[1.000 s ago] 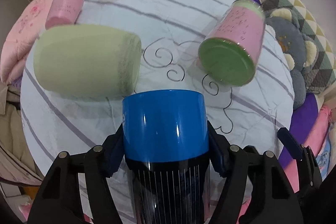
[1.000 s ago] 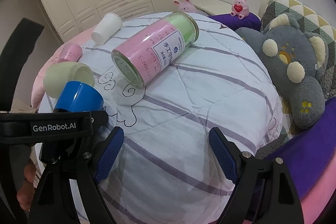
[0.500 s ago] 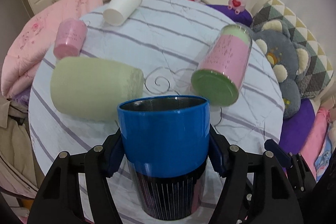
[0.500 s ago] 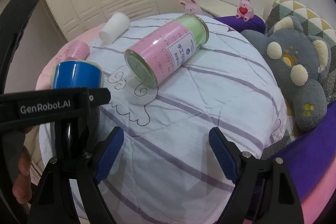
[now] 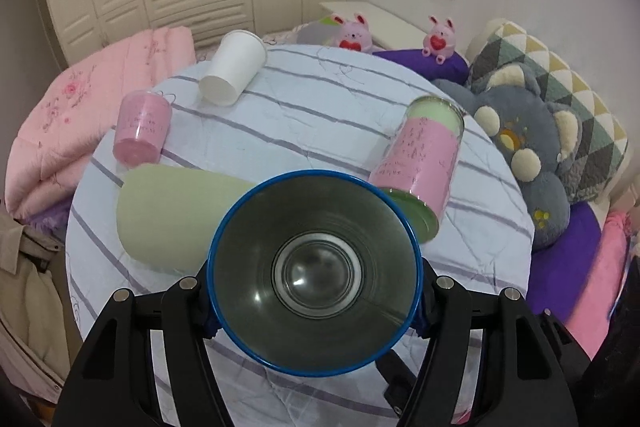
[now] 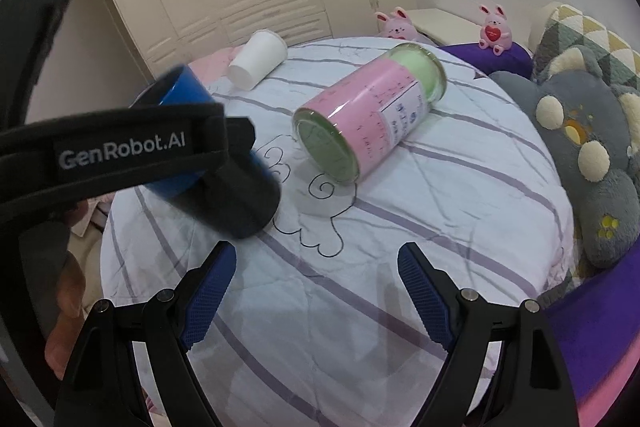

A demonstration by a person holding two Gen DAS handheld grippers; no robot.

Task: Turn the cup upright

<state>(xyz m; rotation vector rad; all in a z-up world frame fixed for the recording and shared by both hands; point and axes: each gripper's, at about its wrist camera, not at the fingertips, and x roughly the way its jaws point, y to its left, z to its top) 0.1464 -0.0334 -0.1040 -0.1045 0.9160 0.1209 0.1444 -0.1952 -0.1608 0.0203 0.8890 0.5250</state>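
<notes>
My left gripper [image 5: 316,299] is shut on the blue-rimmed black cup [image 5: 316,271]. The cup's open mouth faces the left wrist camera and its steel inside shows. In the right wrist view the same cup [image 6: 208,171] hangs tilted above the left side of the round table [image 6: 360,267], partly hidden by the left gripper's strap. My right gripper [image 6: 316,295] is open and empty over the table's near side.
Lying on their sides on the striped cloth are a pink-and-green jar [image 5: 420,163], a pale green cup [image 5: 176,219], a small pink cup [image 5: 140,131] and a white paper cup [image 5: 234,67]. A grey plush bear [image 6: 588,147] sits at the right edge.
My left gripper has tilted the blue cup so that its mouth now faces the camera, and lifted it. The right gripper has stayed open and hardly moved.
</notes>
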